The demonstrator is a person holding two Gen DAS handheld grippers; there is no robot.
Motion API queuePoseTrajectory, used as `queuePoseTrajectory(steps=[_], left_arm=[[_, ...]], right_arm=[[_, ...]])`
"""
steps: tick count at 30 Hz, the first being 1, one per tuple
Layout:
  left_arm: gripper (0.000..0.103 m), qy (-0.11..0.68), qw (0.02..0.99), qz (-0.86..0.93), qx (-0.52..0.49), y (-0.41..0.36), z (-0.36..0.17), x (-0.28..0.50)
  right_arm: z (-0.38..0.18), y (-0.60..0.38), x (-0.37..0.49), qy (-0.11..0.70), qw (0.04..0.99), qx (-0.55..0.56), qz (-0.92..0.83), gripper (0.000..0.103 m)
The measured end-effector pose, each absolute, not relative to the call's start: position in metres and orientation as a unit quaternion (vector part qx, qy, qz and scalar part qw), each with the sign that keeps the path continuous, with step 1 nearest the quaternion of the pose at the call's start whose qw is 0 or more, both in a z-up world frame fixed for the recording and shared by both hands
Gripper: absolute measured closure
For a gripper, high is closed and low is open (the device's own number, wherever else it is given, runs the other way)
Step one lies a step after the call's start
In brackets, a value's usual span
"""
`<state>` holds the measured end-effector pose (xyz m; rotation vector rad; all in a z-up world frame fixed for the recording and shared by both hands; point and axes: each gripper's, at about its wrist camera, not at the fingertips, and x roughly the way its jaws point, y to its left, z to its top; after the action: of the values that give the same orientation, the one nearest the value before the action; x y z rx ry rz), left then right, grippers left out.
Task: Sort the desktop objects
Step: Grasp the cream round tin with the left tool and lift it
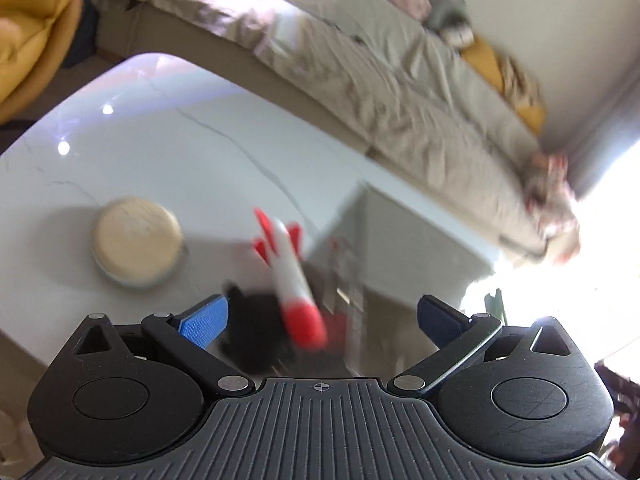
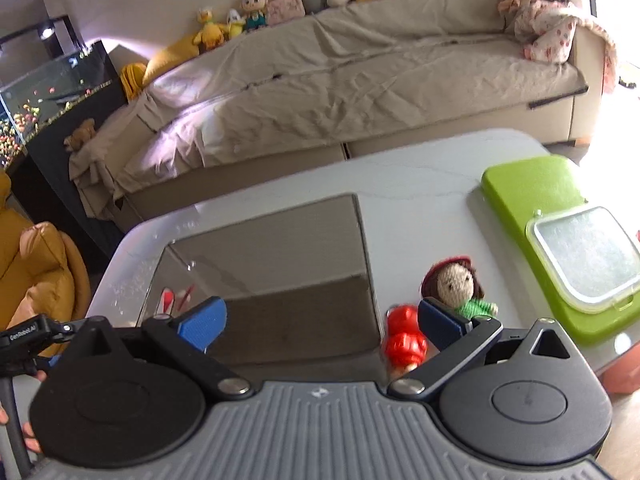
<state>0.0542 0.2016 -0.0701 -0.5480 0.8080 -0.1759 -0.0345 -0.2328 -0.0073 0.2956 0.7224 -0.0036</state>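
Note:
In the left wrist view a white toy rocket (image 1: pixel 289 276) with red nose and fins lies blurred between the fingers of my open left gripper (image 1: pixel 322 318), over a dark blurred object (image 1: pixel 256 328) beside a clear box (image 1: pixel 360 264). A round cream-lidded tin (image 1: pixel 136 240) sits on the white table to the left. In the right wrist view my right gripper (image 2: pixel 322 320) is open and empty above the clear box (image 2: pixel 272 272). A knitted doll (image 2: pixel 456 286) and a red toy (image 2: pixel 404 340) lie by its right finger.
A green tray (image 2: pixel 532 200) holds a clear lidded container (image 2: pixel 584 256) at the right. The left gripper (image 2: pixel 24 336) shows at the far left of the right wrist view. A beige sofa (image 2: pixel 340 80) runs behind the marble table (image 2: pixel 420 184). A yellow chair (image 1: pixel 28 32) stands to the left.

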Motion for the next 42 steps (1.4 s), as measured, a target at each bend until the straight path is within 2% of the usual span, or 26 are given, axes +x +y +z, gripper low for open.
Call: queuePoseTrajectory(steps=[2, 5, 10, 13, 17, 22, 26, 34, 42], left_arm=[[0.0, 0.369, 0.883, -0.073, -0.28, 0.241, -0.088, 0.066], [0.0, 0.39, 0.874, -0.052, -0.285, 0.29, -0.122, 0.089], [0.0, 0.45, 0.819, -0.082, -0.346, 0.336, -0.179, 0.123], [0.0, 0.459, 0.801, -0.115, -0.367, 0.34, -0.2, 0.136], [0.0, 0.465, 0.786, -0.144, -0.382, 0.338, -0.224, 0.153], [0.0, 0.432, 0.778, -0.208, -0.405, 0.336, -0.242, 0.172], [0.0, 0.432, 0.773, -0.24, -0.397, 0.33, -0.242, 0.197], [0.0, 0.493, 0.749, -0.321, -0.305, 0.265, -0.234, 0.234], [0.002, 0.486, 0.724, -0.363, -0.328, 0.226, -0.233, 0.224]], right_arm=[[-0.007, -0.235, -0.038, 0.31, 0.943, 0.118, -0.014, 0.0], [-0.008, -0.233, -0.037, 0.274, 0.959, 0.078, -0.014, 0.0], [-0.013, -0.226, -0.024, 0.265, 0.96, 0.091, 0.024, 0.0], [-0.015, -0.218, -0.013, 0.27, 0.957, 0.091, 0.051, 0.0], [-0.017, -0.207, -0.001, 0.285, 0.95, 0.101, 0.077, 0.0], [-0.023, -0.208, 0.006, 0.301, 0.931, 0.15, 0.14, 0.0], [-0.029, -0.223, 0.009, 0.318, 0.922, 0.176, 0.136, 0.0], [-0.038, -0.239, 0.02, 0.325, 0.921, 0.185, 0.109, 0.0], [-0.045, -0.243, 0.03, 0.321, 0.921, 0.189, 0.115, 0.0]])
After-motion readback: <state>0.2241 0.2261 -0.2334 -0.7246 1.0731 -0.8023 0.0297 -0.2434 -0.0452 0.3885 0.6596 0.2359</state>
